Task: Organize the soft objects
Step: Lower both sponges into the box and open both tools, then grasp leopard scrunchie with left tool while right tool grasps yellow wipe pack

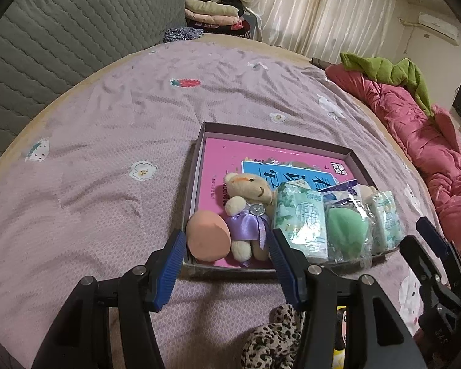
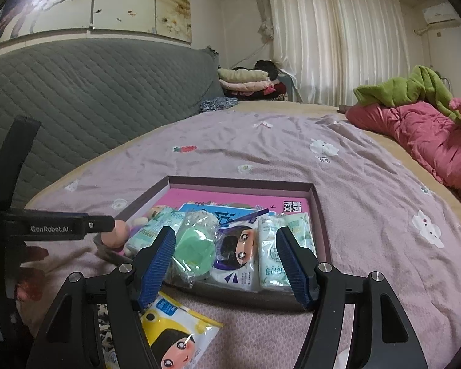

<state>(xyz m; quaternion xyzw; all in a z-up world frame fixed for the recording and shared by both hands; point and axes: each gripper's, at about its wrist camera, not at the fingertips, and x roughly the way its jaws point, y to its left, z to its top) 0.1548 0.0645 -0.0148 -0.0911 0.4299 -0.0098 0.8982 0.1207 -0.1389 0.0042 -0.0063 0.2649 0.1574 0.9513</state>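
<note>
A shallow box holding a pink book lies on the lilac bedspread. Along its near side sit an orange egg-shaped sponge, a teddy bear in a purple dress, a floral tissue pack and a bagged green sponge. My left gripper hangs open over the box's near rim, with the bear beyond its fingertips. My right gripper is open above the green sponge and a cartoon-face pack, touching neither. A yellow cartoon-face pack lies on the bed under it.
A leopard-print soft item lies near the front edge. A pink quilt and a green cloth are heaped along the right. A grey quilted headboard and folded clothes stand at the back.
</note>
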